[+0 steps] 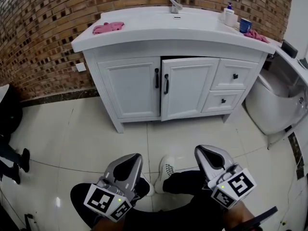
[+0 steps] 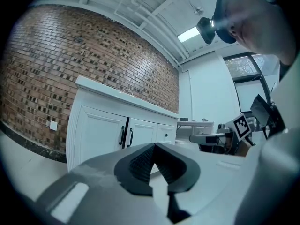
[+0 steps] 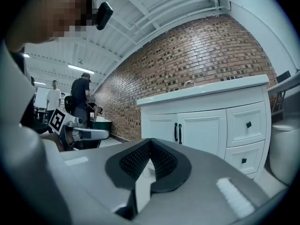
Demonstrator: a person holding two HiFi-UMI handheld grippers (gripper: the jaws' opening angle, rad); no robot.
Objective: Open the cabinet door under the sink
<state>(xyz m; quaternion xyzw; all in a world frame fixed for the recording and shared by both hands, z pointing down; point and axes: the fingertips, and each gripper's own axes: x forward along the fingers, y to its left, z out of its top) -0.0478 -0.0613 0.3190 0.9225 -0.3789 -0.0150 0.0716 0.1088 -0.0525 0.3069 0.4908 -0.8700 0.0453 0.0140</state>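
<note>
Left tongs (image 2: 153,145) and right tongs (image 3: 150,141) are hanging pressed together, empty, while the cabinet door (image 1: 186,88) is standing barely ajar, untouched.

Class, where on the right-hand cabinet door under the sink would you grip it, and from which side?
Grip the black handle mid-length, from the front, jaws closing sideways: it is a slim vertical bar standing off the door near its left edge.

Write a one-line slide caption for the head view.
Left hand-held gripper and right hand-held gripper, both shut, empty, low before the sink cabinet, one door slightly ajar.
</note>
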